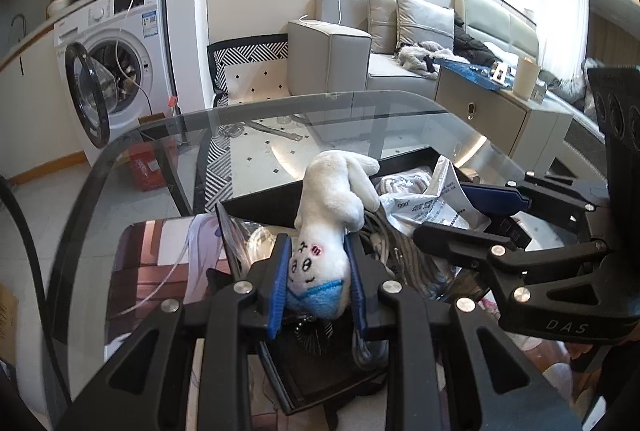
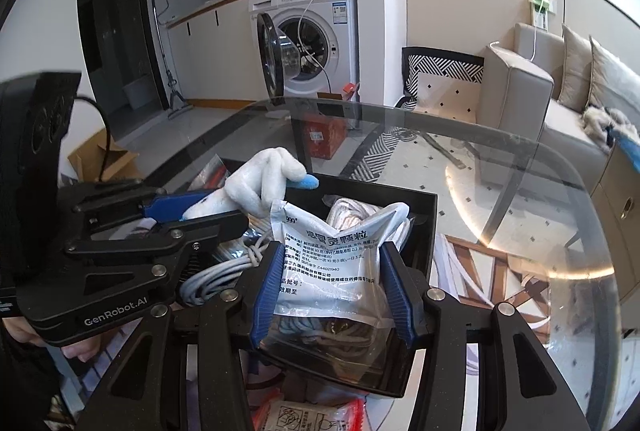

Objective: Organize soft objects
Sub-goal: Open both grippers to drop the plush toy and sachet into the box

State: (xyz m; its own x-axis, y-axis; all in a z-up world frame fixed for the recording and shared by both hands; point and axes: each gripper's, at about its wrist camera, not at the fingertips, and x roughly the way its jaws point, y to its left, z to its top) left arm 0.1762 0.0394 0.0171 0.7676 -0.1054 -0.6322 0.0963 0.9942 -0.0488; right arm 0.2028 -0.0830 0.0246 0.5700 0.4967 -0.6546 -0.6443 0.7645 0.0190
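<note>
Blue pads of the left gripper (image 1: 318, 283) sit closest to the lens, jaws clenched on the head of a white plush toy (image 1: 330, 223). That toy hangs over the black tray (image 2: 424, 231) on the glass surface (image 1: 160, 159), face toward the camera, body and limbs pointing away toward the sofa; its long axis runs straight along the fingers.

Alongside, the right gripper (image 2: 332, 287) has its jaws grasping a white medicine sachet (image 2: 332, 251) by its two side edges, held above the same tray. The sachet stands roughly upright, printed face toward the lens, top edge crumpled and leaning away, with its long axis also running away from the camera.

Below both lie coiled grey cables (image 2: 216, 275) and other packets.

To do this step well, I judge each hand should lift clear of the tray rim before travelling, since the toy's trailing legs could snag the cables. The sachet is pinched only at its edges and could slip, so a steady squeeze seems wise.
</note>
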